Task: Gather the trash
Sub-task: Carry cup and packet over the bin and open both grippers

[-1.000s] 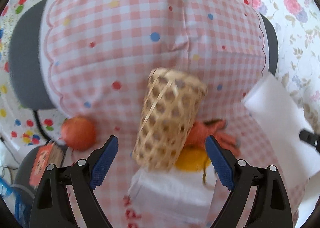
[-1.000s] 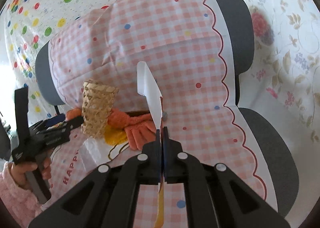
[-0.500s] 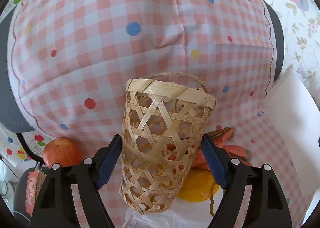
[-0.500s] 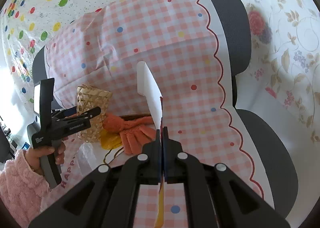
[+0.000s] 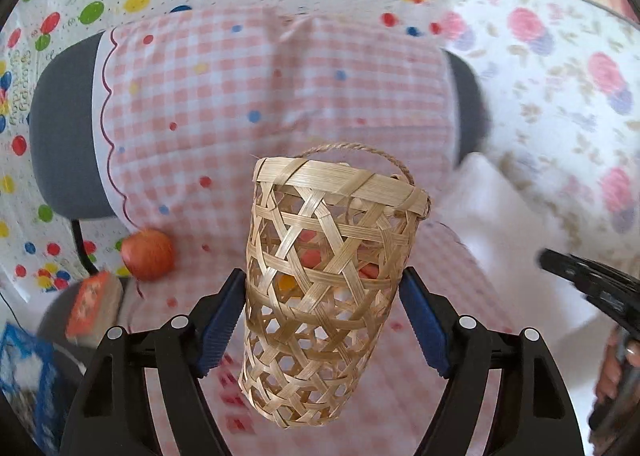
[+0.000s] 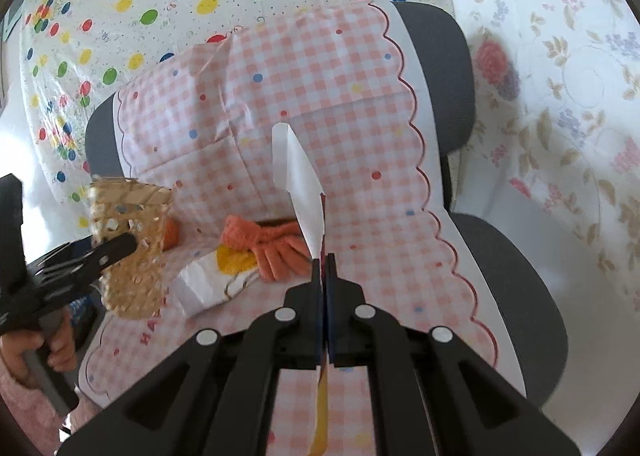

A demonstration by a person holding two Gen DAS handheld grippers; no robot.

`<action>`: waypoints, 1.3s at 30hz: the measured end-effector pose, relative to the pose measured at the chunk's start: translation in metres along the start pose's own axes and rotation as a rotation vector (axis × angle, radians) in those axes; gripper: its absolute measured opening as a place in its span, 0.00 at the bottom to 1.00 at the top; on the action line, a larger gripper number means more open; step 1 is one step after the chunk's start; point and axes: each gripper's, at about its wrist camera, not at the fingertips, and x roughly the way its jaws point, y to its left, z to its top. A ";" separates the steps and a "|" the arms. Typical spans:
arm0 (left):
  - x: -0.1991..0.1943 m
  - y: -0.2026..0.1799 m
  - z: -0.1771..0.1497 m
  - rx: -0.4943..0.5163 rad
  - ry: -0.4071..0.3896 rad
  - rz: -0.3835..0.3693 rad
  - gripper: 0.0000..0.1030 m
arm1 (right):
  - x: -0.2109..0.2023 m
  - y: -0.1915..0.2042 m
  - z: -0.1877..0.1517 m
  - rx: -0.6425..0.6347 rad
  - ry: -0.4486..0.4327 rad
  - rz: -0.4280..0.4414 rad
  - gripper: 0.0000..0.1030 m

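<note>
Basket lifted, paper scrap ready to drop in

The left gripper (image 5: 322, 310) has just closed its jaws onto the woven basket (image 5: 328, 280) and now carries it clear of the checked cloth (image 6: 320, 104) covering the chair seat, above its left edge. The right gripper (image 6: 324, 256) pinches a white paper scrap (image 6: 300, 180) over the seat's middle; next, probably, paper into basket.
</note>
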 end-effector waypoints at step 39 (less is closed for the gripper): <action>-0.002 -0.281 -0.161 0.245 0.156 -0.522 0.76 | -0.179 -0.159 -0.223 0.350 0.089 -0.467 0.02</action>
